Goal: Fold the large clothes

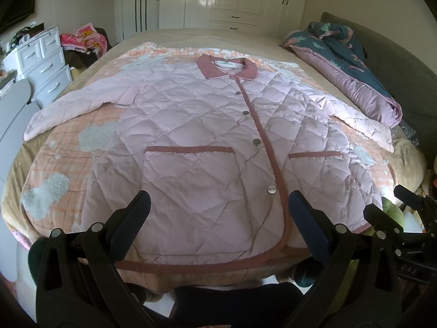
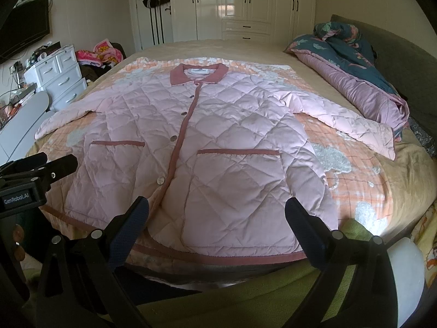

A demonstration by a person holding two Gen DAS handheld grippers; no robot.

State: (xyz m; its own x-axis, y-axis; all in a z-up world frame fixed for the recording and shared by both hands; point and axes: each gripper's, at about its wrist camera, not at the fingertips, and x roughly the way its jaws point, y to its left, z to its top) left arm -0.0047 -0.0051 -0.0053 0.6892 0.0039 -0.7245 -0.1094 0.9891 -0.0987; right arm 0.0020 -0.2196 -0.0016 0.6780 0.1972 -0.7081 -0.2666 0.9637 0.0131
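Black, and marked "GenRobot.AI" on its housing, my left tongs (image 1: 218, 207) hover level and spread wide over the near hem. Quilted pink jacket (image 1: 207, 142) lies flat, buttoned, sleeves out, on the peach checked blanket (image 1: 68, 125) covering the bed (image 2: 404, 164); its collar label is unreadable. My right tongs (image 2: 217, 216) gape wide above the hem, empty.

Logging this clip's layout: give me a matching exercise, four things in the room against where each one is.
Things:
1. jacket
2. quilt
3. drawers
4. wardrobe

Places:
A. against the far wall
B. bunched by the headboard, on the right
C. spread flat in the middle of the bed
D. beside the bed, on the left

Pairs: 1-C, 2-B, 3-D, 4-A
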